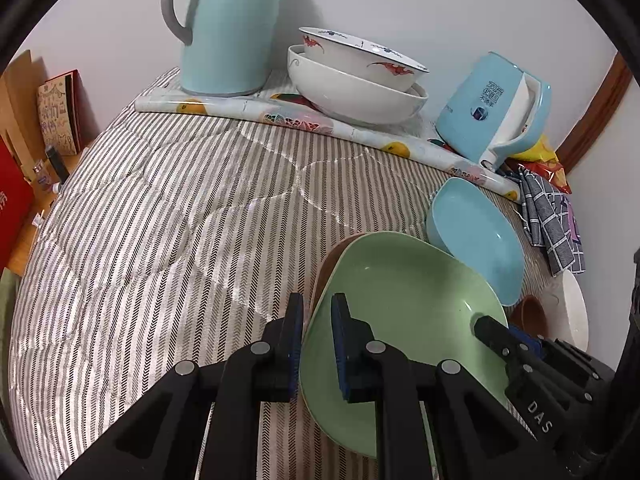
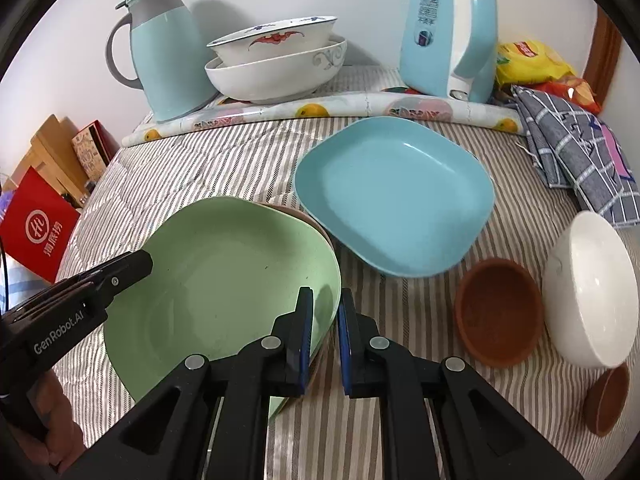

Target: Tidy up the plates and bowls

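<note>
Words we can read

We see "GenRobot.AI" on the left gripper [image 2: 86,320] and "DAS" on the right gripper [image 1: 538,416]. The blue kettle [image 2: 444,36] and red bag [image 2: 38,226] carry signs we cannot read.

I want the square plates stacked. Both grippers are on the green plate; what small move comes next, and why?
Probably lower the green plate the rest of the way onto the brown plate under it, then let go. Left gripper and right gripper each pinch an opposite rim, and it already sits nearly square over the brown one.
</note>
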Available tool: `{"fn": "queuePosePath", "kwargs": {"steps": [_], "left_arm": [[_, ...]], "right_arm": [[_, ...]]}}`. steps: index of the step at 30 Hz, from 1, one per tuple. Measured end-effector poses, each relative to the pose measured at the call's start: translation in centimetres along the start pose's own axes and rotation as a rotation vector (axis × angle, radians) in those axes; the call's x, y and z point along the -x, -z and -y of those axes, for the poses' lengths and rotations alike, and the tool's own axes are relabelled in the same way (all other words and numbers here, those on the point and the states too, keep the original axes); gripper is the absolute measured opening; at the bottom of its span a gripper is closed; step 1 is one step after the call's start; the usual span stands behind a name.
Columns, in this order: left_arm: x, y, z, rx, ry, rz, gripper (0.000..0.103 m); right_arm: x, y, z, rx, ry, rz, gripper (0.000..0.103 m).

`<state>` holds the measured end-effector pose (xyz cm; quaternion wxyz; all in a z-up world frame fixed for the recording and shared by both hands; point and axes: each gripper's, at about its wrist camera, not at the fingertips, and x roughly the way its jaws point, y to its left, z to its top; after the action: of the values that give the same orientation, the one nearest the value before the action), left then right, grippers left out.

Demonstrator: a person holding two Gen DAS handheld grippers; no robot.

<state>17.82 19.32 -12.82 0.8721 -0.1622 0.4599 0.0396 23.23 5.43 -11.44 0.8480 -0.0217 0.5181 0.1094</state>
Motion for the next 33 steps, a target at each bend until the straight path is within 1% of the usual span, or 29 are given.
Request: {"fn": "queuePosePath", "kwargs": {"steps": [9,11,13,14,17,20,24,25,26,28,29,31,33], "left_arm": [[-0.3,-0.1,0.1,-0.002,0.003,-0.013,0.014],[0.0,-0.2,0.1,0.006,0.007,-0.008,0.014],[0.1,-0.2,0.2,0.009,0.015,-0.005,0.014],[0.2,-0.3,0.3,0.009,0.009,-0.002,0.014],[0.4,-0.3,0.9,-0.007,-0.005,0.002,0.014],[0.9,-0.4,1.5,-0.012,0.006,0.009,0.014],[1.5,-0.6,2.8,-0.035,0.006,0.019,0.014],[1.6,-0.6,3.3,-0.041,0.007,0.021,0.014],[1.7,-0.7,3.7,-0.047,0.007,0.023,0.014],[1.8,-1.0,4.7,-0.063,0.011,0.025,0.014],[1.9,-1.1,5.2,-0.071,0.017,0.025,0.014],[1.8,-1.4,6.2,-0.087,0.026,0.021,0.017],[1.5,-1.8,7.4,-0.098,0.027,0.023,0.026]], "right_arm": [[-1.2,-0.8,-0.2,0.031,0.002,0.007,0.013],[-0.5,-0.7,0.1,0.027,-0.024,0.032,0.019],[0.2,-0.8,0.4,0.017,-0.032,0.050,0.040],[0.6,-0.8,0.6,0.016,-0.030,0.061,0.043],[1.7,-0.8,1.5,0.010,-0.011,0.084,0.045],[2.6,-0.8,2.8,-0.013,0.004,0.094,0.047],[3.9,-0.6,4.8,-0.040,0.041,0.113,0.054],[4.2,-0.6,5.3,-0.039,0.056,0.115,0.058],[4.4,-0.6,5.7,-0.036,0.077,0.115,0.060],[5.0,-0.4,6.5,-0.034,0.109,0.125,0.060],[5.3,-0.4,6.9,-0.032,0.109,0.127,0.060],[5.7,-0.4,7.7,-0.035,0.113,0.126,0.060],[6.2,-0.5,8.6,-0.047,0.112,0.132,0.061]]}}
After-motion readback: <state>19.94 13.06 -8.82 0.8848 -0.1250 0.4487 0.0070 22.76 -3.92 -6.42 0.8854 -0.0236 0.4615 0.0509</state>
